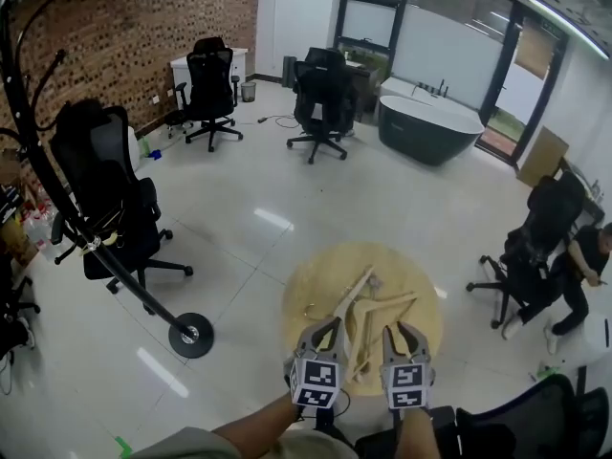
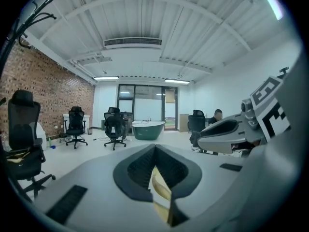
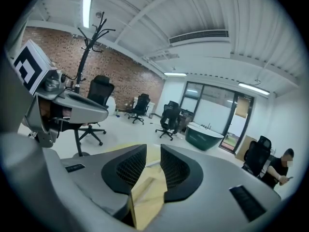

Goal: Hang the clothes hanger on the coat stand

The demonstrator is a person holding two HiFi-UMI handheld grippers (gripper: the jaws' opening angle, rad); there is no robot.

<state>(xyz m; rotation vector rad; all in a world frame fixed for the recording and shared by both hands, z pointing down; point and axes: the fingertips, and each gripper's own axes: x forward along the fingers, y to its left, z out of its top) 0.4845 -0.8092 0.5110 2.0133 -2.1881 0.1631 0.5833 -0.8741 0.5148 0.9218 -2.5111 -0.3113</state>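
Left gripper (image 1: 325, 331): my fingers pressed together at the tips, nothing clamped. Right gripper (image 1: 404, 335): fingers parted, pale wood showing through the gap, not gripped. Wooden clothes hanger (image 1: 368, 304): flat on the round wooden table (image 1: 306, 280), just ahead of and between my fingertips. Coat stand (image 1: 191, 336): well left of my fingers. Judgement: the right stands ready to take the hanger, the left to steady it.

Hangers (image 1: 368, 306) on round table (image 1: 311, 277), coat stand (image 1: 190, 335) left
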